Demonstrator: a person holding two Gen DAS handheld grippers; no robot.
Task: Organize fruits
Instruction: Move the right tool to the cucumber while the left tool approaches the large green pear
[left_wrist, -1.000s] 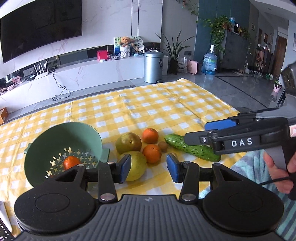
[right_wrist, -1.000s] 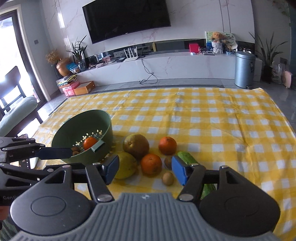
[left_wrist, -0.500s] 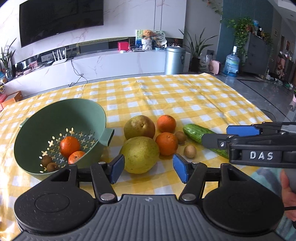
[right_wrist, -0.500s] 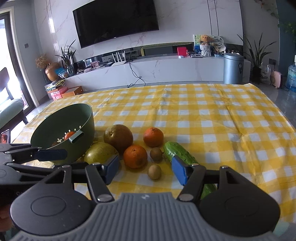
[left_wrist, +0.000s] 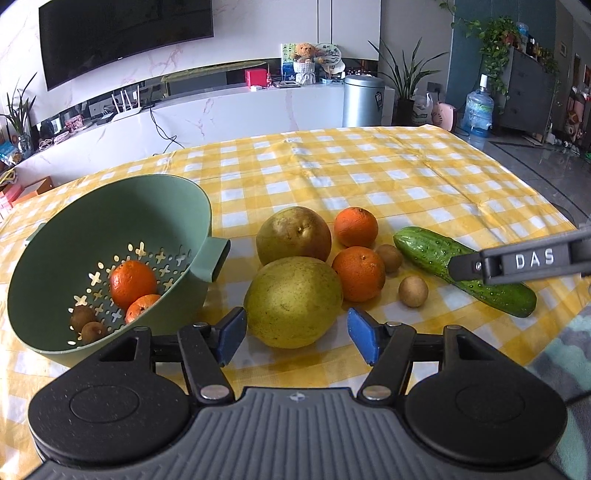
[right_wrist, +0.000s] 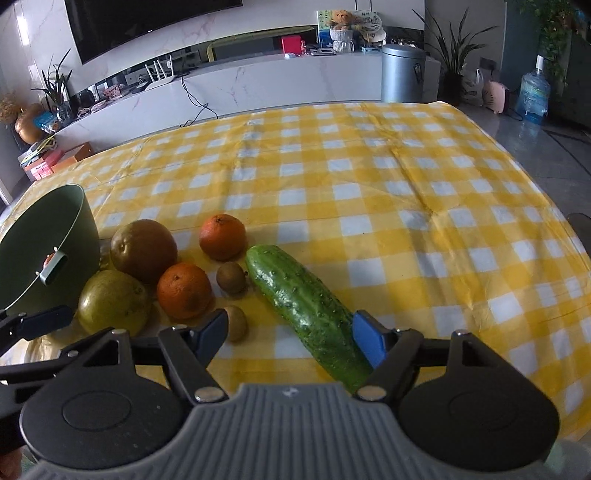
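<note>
The step in hand looks like reaching for the next pieces to put in the round green plastic strainer bowl (left_wrist: 110, 236), which sits at the left of the left wrist view and already holds two small oranges and two little brown kiwis; the left gripper (left_wrist: 295, 334) has nothing in it and its blue pads are opening, with the big yellow-green pear (left_wrist: 293, 306) just ahead in the gap, low in the middle of the frame; the next move, I think, needs the pads to go down around the pear's fat sides and squeeze gently; the right gripper (right_wrist: 291, 334) is empty too and opening, and the long bumpy green cucumber (right_wrist: 306, 306) lies slanted between its pads, close to the right one (right_wrist: 367, 341); a small brown kiwi (right_wrist: 236, 322) sits by the left pad.
</note>
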